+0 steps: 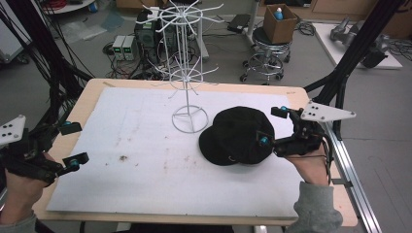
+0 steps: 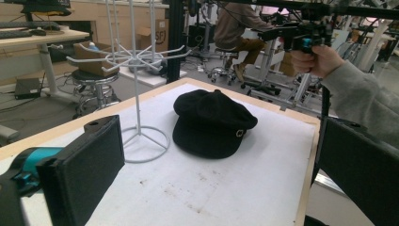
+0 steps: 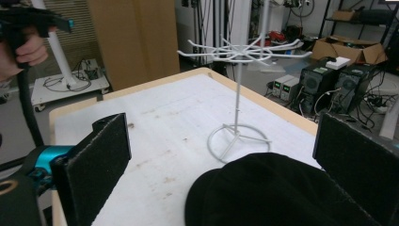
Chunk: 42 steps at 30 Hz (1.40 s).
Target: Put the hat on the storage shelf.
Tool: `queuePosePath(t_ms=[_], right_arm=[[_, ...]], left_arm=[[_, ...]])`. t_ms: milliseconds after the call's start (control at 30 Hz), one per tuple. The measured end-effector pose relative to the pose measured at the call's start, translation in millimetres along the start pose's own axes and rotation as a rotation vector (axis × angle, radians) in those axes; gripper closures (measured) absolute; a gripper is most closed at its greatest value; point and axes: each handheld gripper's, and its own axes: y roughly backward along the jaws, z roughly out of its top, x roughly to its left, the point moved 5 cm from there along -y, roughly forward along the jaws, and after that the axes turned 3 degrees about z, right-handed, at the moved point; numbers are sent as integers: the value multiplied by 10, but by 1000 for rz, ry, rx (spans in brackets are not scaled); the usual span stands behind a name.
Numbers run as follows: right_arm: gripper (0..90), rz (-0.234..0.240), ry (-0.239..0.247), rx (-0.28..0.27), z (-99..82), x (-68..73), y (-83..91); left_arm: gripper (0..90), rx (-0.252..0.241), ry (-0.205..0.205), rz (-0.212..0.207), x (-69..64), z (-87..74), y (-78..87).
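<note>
White mat bears black cap, brim toward the person.

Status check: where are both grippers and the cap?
Both hand-held grippers open: left idle, right at black cap. Cap flat beside wire rack. Nothing blocking.

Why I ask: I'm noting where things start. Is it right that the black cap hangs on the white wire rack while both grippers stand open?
Not quite. The black cap lies flat on the white table beside the wire rack, whose hooks are bare, as the high view shows. The left gripper and right gripper do stand open.
</note>
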Motion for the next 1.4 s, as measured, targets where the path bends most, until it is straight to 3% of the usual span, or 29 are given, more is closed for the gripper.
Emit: queuePosePath(t_ms=[167, 333, 667, 800, 1100, 1267, 1400], right_arm=[[36, 3, -25, -15, 2, -239, -79], [36, -29, -37, -16, -32, -492, -158], [36, -13, -62, -39, -116, -793, -235], [36, -17, -80, -19, -157, -901, -294], [36, 6, -79, 38, -251, -977, -456], [37, 61, -62, 55, -303, -974, -510], [37, 76, -51, 99, -380, -997, -564]], left_arm=[[18, 0, 1, -1, 2, -1, -2], [18, 7, 3, -10, -1, -9, -8], [17, 12, 8, -3, 4, -26, 6], [18, 13, 13, -7, 8, -31, 30], [17, 8, 15, 6, 5, -38, 83], [18, 4, 24, 10, 7, -49, 109], [18, 7, 25, 15, 13, -64, 124]])
